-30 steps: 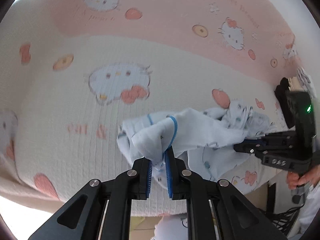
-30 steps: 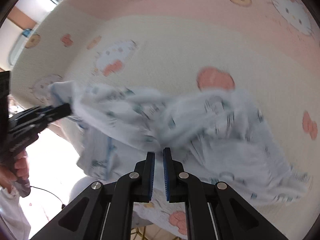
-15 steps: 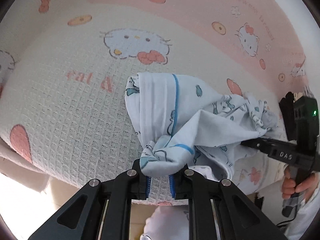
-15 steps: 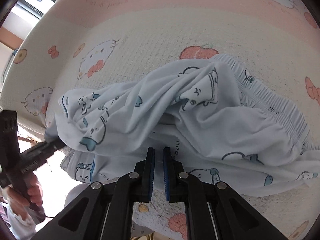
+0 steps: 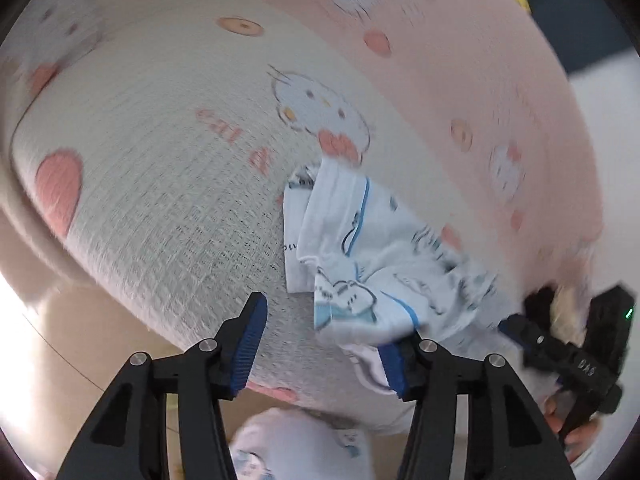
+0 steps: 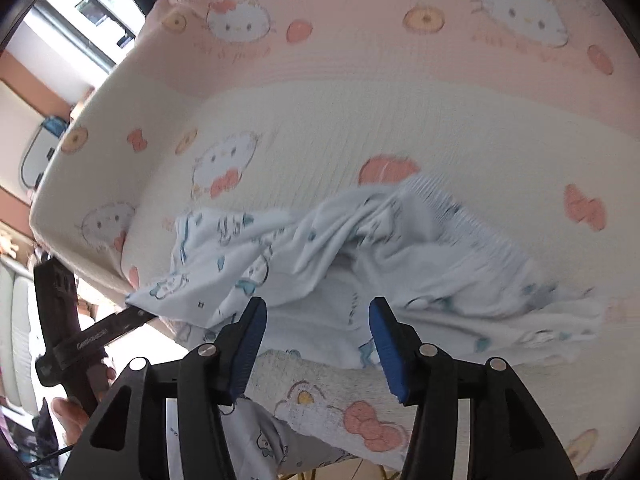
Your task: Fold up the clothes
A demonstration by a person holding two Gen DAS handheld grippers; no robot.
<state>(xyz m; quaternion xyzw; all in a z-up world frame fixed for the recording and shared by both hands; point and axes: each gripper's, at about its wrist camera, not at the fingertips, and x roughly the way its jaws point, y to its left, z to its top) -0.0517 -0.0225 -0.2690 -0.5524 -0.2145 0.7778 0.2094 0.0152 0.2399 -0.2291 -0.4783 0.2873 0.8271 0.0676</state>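
Left gripper (image 5: pixel 322 334): jaws opening and apart; a corner of the garment (image 5: pixel 372 264) overlaps its right finger, with no pad pressing on it.
Garment look: pale blue-white cloth printed with small cartoon figures, with a bright blue piping stripe and a gathered, ribbed waistband (image 6: pixel 472 216) on its right part; it is crumpled, not flat.
Garment place: it lies on the cat-print blanket (image 5: pixel 160 184), ahead and to the right of the left gripper, just ahead of the right gripper (image 6: pixel 318 338).
Right gripper: jaws opening and apart, with the near edge of the cloth seen between the fingers, untouched by the pads.
Left wrist view only: the piping stripe close up, and the right gripper's black body off to its right, gripped by a hand (image 5: pixel 568 424).
Right wrist view only: the waistband, the full spread of the cloth, and the left gripper's finger at the cloth's left corner, with a hand (image 6: pixel 86 396) below it; a window (image 6: pixel 84 12) at top left.
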